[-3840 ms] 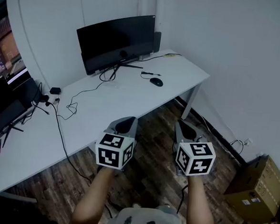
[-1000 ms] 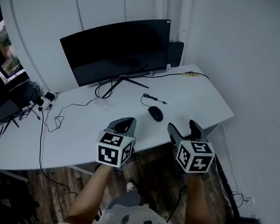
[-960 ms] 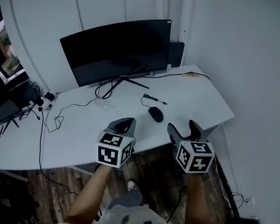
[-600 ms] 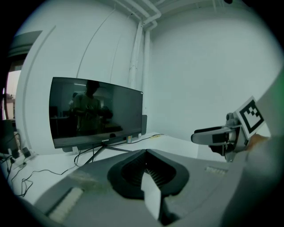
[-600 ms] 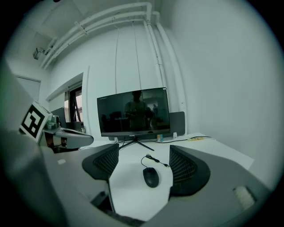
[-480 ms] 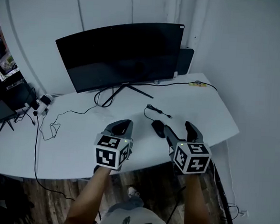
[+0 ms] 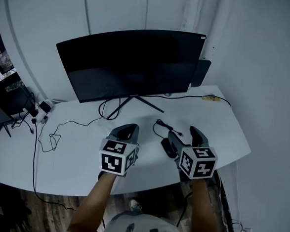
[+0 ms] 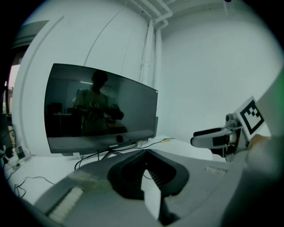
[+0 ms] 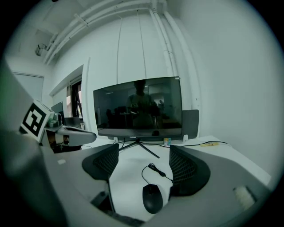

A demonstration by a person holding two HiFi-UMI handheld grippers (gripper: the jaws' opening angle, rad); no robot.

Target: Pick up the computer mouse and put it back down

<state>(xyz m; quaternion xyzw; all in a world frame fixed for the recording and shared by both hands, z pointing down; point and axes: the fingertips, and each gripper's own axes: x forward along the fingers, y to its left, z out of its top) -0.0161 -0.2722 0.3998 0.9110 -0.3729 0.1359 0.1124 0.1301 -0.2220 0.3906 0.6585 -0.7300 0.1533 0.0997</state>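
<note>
Two tongs: right tongs (image 9: 144,148) wide, mouse (image 9: 152,198) whole only in right gripper view; left tongs (image 8: 145,153) seemingly closed.

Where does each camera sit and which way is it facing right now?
Head view: on the head, steeply down at desk, monitor, mouse; left gripper, right gripper, forearms show.
Left gripper view: on the left gripper, along its shut jaws toward the monitor; right gripper at right.
Right gripper view: on the right gripper, along its open jaws, mouse between them, monitor beyond; left gripper at left.
Shared: all see the monitor; head and right gripper views see the mouse.
</note>
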